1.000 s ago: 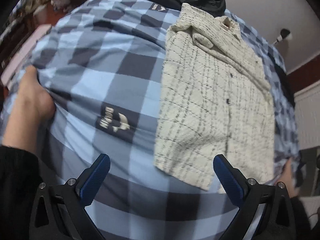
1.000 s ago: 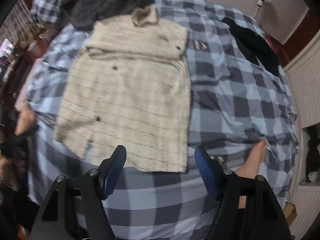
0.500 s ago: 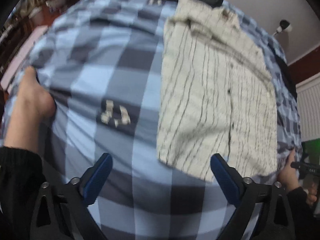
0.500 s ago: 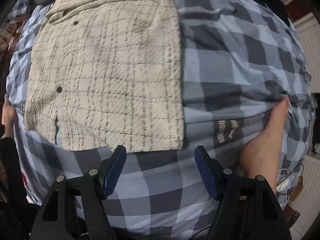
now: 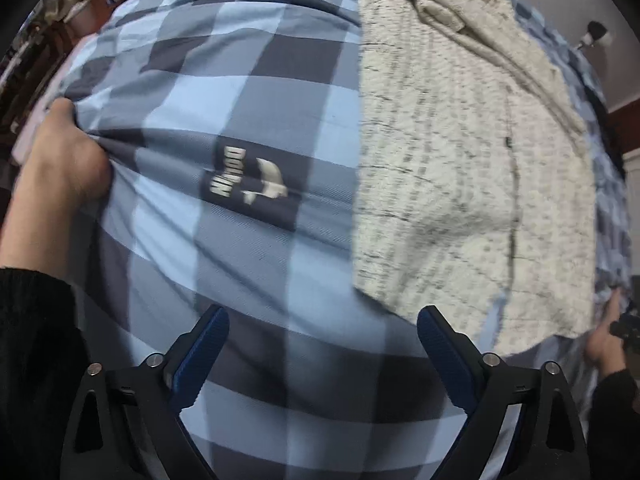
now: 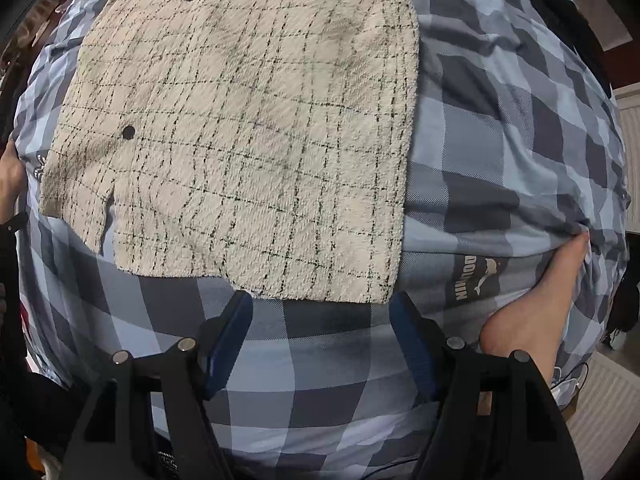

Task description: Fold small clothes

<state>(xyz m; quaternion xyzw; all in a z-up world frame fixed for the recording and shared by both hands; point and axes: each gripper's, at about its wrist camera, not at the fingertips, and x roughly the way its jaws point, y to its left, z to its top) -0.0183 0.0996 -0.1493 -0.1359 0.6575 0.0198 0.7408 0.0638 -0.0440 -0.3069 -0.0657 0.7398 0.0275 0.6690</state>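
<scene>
Cream shirt [image 6: 240, 128] fills the top middle on the checked blanket [image 6: 500, 128]; your left gripper [image 5: 323, 330] and right gripper [image 6: 322, 312] gape wide, holding nothing.

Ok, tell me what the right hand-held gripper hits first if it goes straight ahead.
Probably the near hem of the cream black-checked woven shirt. The open right hand-held gripper points at it, just short, over the blue checked bedspread. Depth is uncertain.
</scene>
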